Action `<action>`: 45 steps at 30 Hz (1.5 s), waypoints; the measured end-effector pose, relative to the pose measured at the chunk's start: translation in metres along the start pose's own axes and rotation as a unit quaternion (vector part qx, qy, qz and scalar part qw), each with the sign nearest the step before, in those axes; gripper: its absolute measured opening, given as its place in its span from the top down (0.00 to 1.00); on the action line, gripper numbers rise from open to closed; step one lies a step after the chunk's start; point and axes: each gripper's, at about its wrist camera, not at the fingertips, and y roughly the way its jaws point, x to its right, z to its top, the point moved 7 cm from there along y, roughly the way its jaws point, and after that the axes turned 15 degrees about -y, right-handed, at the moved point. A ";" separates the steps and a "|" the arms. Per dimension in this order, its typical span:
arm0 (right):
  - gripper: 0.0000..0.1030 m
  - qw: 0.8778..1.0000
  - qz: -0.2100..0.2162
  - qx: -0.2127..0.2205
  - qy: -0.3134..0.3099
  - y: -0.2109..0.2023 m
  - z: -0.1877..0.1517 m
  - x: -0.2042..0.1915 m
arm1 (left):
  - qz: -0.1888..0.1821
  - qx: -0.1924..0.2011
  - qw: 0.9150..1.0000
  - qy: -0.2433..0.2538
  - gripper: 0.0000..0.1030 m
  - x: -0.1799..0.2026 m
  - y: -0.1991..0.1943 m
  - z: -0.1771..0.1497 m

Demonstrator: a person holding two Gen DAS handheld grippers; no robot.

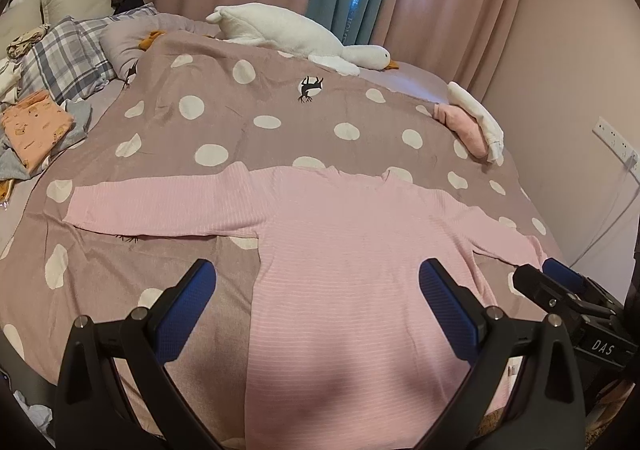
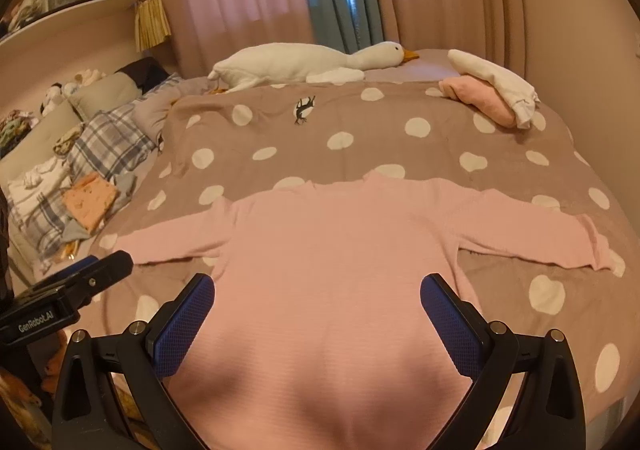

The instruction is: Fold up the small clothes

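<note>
A pink ribbed long-sleeved top [image 1: 344, 258] lies flat on the polka-dot bedspread [image 1: 240, 106], sleeves spread to both sides, hem nearest me. It also shows in the right wrist view [image 2: 332, 262]. My left gripper [image 1: 318, 286] is open and empty above the lower left part of the top's body. My right gripper [image 2: 318, 298] is open and empty above the lower middle of the body. The right gripper shows at the right edge of the left wrist view [image 1: 560, 282]; the left gripper shows at the left edge of the right wrist view [image 2: 92, 270].
A white goose plush [image 1: 296, 36] lies at the bed's far side. Folded pink and white clothes [image 1: 472, 122] sit at the far right. A pile of loose clothes and plaid pillows [image 1: 48, 90] lies on the left. A wall socket with a cable [image 1: 616, 142] is at the right.
</note>
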 end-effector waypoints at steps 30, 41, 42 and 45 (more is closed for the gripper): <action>0.01 1.000 0.000 0.008 0.023 -0.009 -0.003 0.019 | 0.004 -0.018 1.000 0.014 0.02 0.009 0.008 -0.010; 0.01 0.999 -0.010 0.007 0.037 -0.010 -0.005 0.023 | 0.004 -0.032 0.999 0.012 0.02 0.009 0.013 -0.011; 0.01 0.999 -0.010 0.007 0.041 -0.009 -0.005 0.025 | 0.005 -0.032 0.999 0.012 0.02 0.010 0.014 -0.011; 0.01 0.999 -0.010 0.006 0.048 -0.010 -0.007 0.025 | 0.010 -0.035 0.999 0.015 0.02 0.010 0.016 -0.013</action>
